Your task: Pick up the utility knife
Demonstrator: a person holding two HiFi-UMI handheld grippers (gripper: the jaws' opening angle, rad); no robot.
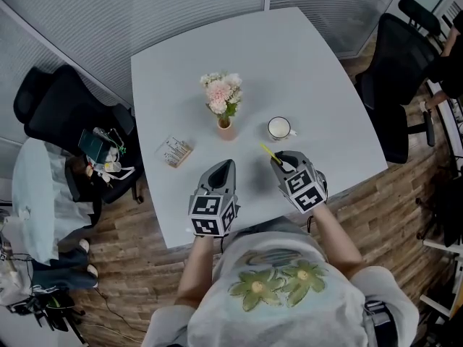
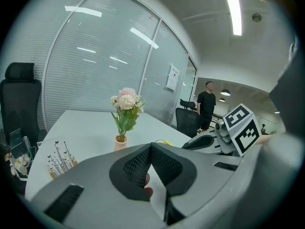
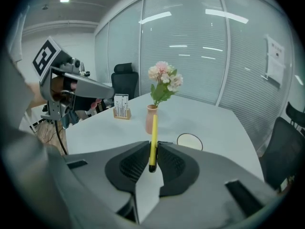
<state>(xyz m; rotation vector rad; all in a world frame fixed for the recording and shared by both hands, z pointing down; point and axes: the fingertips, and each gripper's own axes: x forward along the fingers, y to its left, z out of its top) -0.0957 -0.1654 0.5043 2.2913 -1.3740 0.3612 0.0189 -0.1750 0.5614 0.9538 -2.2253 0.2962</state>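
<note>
Both jaws of my right hand-held gripper [image 3: 152,146] clamp the yellow knife [image 3: 154,128] above the worktop [image 1: 311,71], just nearer than the mug [image 1: 278,128]; my left hand-held gripper [image 2: 151,146], left of it, is closed and empty.

Utility knife [image 1: 266,151] — near end hidden under the right hand-held gripper [image 1: 281,159].

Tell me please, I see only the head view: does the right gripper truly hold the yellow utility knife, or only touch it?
Observer: It holds it. In the right gripper view the jaws of the right gripper press the utility knife from both sides.
Operator: Is the left gripper empty?
Observer: Yes. Its own view shows the jaws meeting at the tips, nothing between.
Operator: Anyone near?
Observer: The left gripper view shows a person in black standing beyond the table.
</note>
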